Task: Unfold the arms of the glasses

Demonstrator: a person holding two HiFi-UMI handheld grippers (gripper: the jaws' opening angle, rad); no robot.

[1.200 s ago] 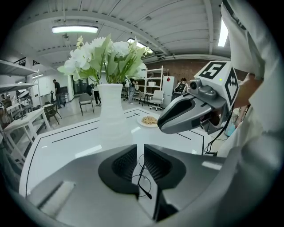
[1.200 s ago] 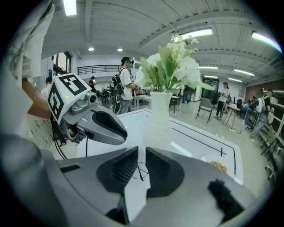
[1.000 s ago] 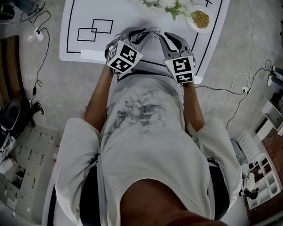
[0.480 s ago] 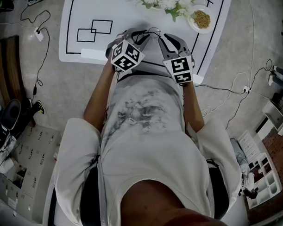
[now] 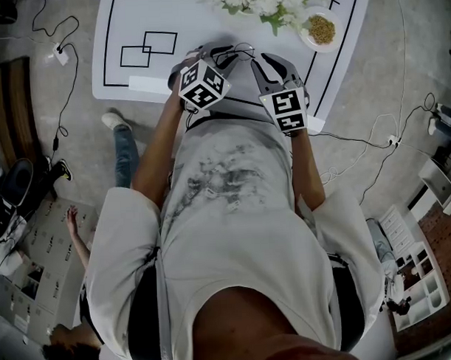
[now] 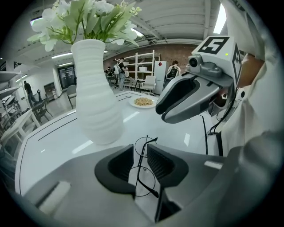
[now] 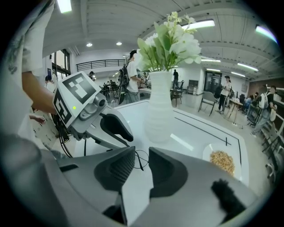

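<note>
Near front edge of white line-marked table (image 5: 205,25), flat between left gripper (image 6: 140,156) jaws, just opened wide and not touching: thin black wire-rimmed glasses (image 6: 143,173). Right gripper (image 7: 142,162) jaws likewise just opened, empty, glasses just ahead. White ribbed vase (image 6: 95,102) close beyond; bare tabletop leftward.

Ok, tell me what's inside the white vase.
White flowers and green leaves rise from the white vase. Its opaque wall hides the lower stems and whether it holds any water.
</note>
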